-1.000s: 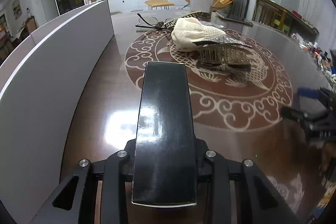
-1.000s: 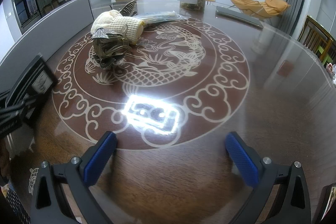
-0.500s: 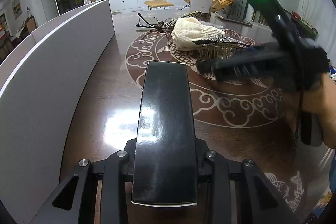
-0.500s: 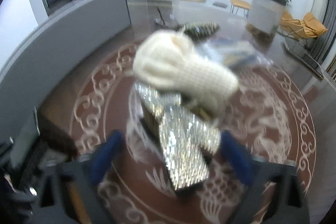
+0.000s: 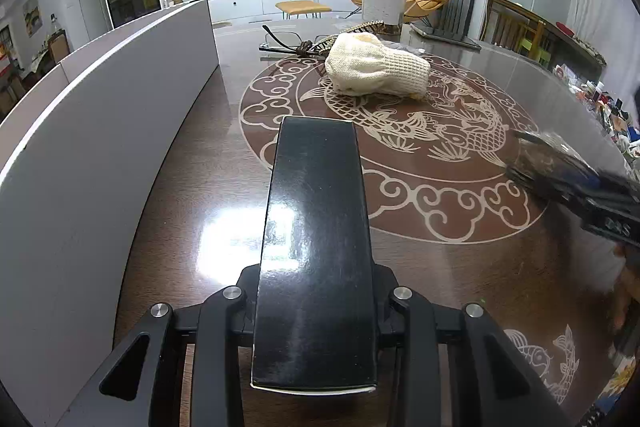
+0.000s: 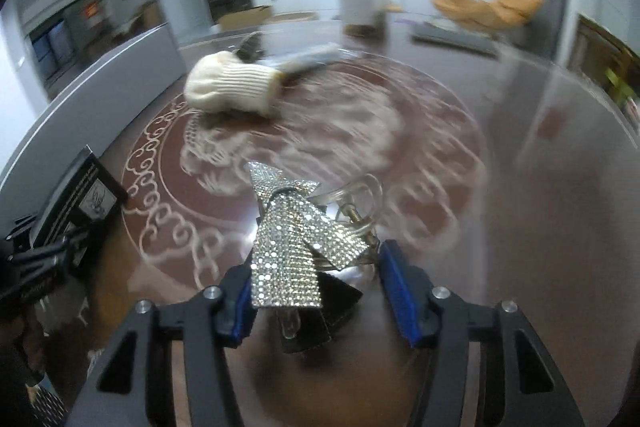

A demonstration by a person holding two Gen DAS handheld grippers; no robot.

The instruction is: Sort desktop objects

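My left gripper (image 5: 316, 291) is shut on a long glossy black box (image 5: 316, 227), held above the brown table. My right gripper (image 6: 320, 291), its jaws closing, has a rhinestone hair clip (image 6: 288, 247) between its blue pads (image 6: 400, 287), lifted clear of the tabletop. In the left wrist view that gripper (image 5: 560, 167) is a blur at the right edge with the clip. A cream knitted glove (image 5: 372, 71) lies alone on the fish pattern, also seen from the right as the glove (image 6: 232, 87). The black box (image 6: 76, 203) shows at far left there.
A tall grey panel (image 5: 100, 127) runs along the table's left side. Behind the glove lie eyeglasses (image 5: 280, 43), a striped feather-like item (image 5: 348, 31) and a plastic-wrapped item (image 6: 312, 57). A clear container (image 5: 384, 3) stands at the far edge. Clutter lines the right rim (image 5: 608, 115).
My right gripper swung in to the pile by the glove, closed around the rhinestone clip and drew it back toward the right edge. The glove stayed. The left gripper and box held still.
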